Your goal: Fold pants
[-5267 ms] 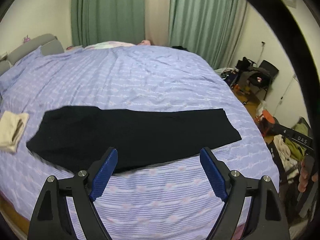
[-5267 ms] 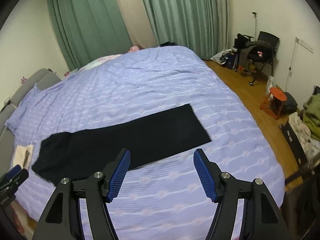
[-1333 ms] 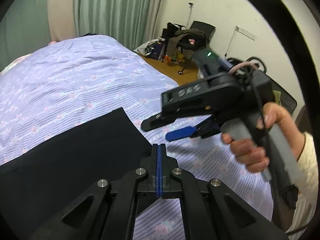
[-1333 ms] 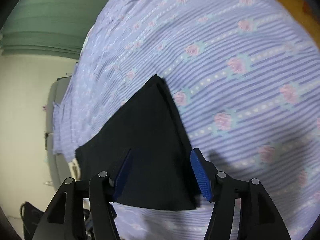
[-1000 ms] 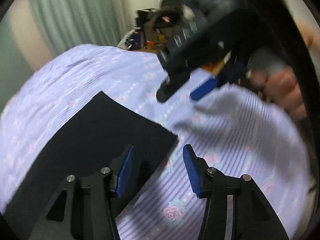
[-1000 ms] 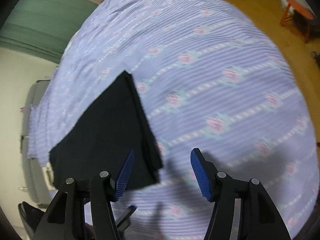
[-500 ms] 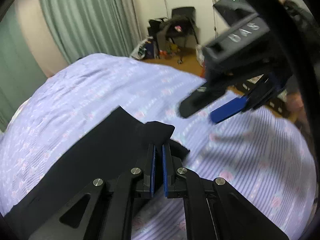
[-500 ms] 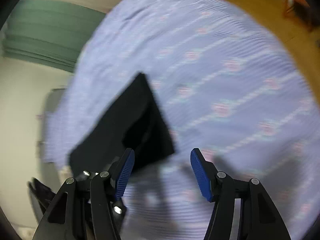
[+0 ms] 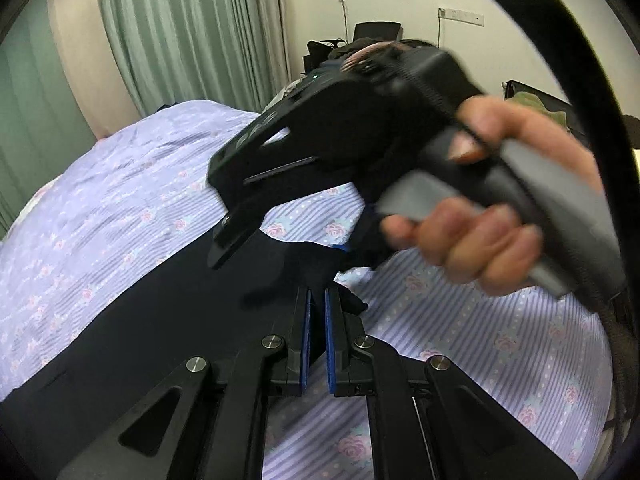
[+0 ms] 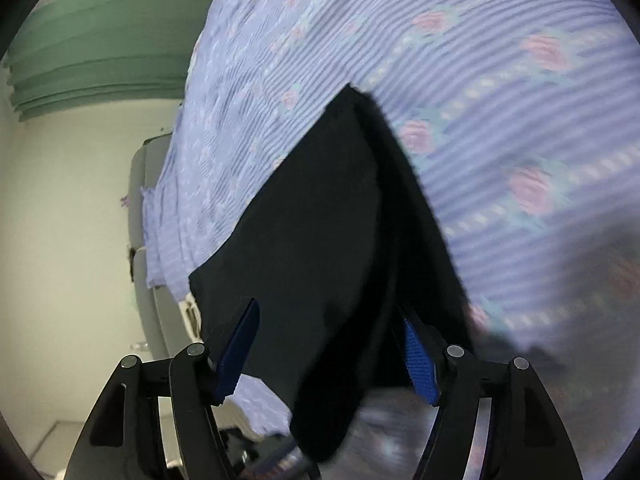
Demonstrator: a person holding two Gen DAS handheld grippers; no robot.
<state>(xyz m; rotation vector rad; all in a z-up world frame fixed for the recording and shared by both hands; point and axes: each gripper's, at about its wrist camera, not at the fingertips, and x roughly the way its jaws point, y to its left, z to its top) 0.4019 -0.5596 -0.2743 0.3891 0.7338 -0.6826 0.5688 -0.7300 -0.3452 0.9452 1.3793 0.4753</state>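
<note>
Black pants (image 9: 152, 312) lie flat on a lilac striped bedspread with pink roses (image 9: 120, 208). My left gripper (image 9: 316, 304) is shut on the near corner of the pants' leg end, lifted a little off the bed. The hand-held right gripper (image 9: 320, 240) crosses the left wrist view just above the same leg end. In the right wrist view the right gripper (image 10: 332, 344) is open, its blue fingers astride the raised black cloth (image 10: 320, 220). The far end of the pants is out of view.
Green curtains (image 9: 192, 32) hang behind the bed. A chair with clothes and clutter (image 9: 372, 36) stands by the far wall on the right. A grey headboard (image 10: 140, 184) shows at the left in the right wrist view.
My left gripper closed on the leg-end corner and lifted it. The right gripper swung in from the right and now straddles the cloth, still open.
</note>
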